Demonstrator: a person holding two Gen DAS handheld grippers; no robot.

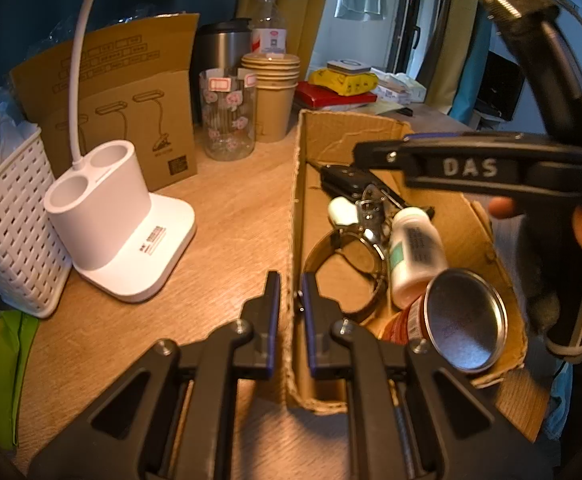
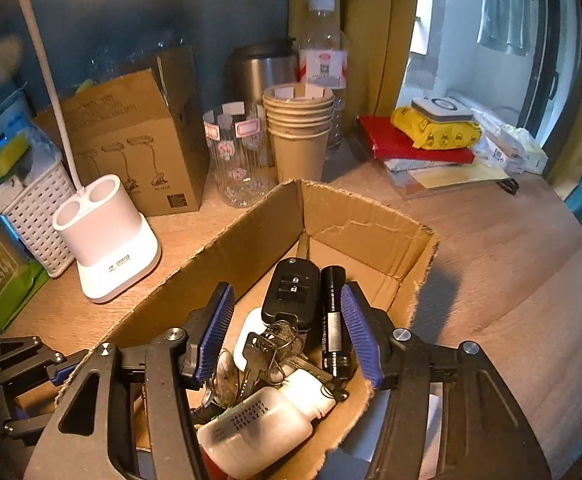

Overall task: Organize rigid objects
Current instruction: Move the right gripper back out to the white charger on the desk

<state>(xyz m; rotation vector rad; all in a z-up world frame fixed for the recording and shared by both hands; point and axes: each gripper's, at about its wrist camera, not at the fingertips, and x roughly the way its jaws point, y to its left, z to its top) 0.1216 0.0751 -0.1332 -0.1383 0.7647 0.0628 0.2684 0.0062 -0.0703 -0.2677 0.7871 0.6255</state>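
Clamping the box's near-left wall [image 1: 291,240], the left tool [image 1: 291,320] has its pads shut on the cardboard edge and pins the box to the counter [image 1: 227,208]. The right tool [image 2: 287,332] hangs over the box's inside with jaws spread and nothing between the pads.

Under it lie the task's things, all in the box: a car key [image 2: 291,292] with its key bunch, a black torch [image 2: 333,320], a white bottle [image 2: 259,432]. Each looks stiff and light. The torch is a smooth cylinder and may roll or slip; I would take it across the middle of its barrel. The key fob is flat, best pinched on its broad faces, though the dangling keys will swing. The bottle looks like smooth plastic and is best gripped at mid-body.

Only the left view shows a tin can [image 1: 463,320] tipped in the box's near corner and a dark ring beneath the bottle. Only the right view shows the torch clearly and the box's far wall [image 2: 371,216].
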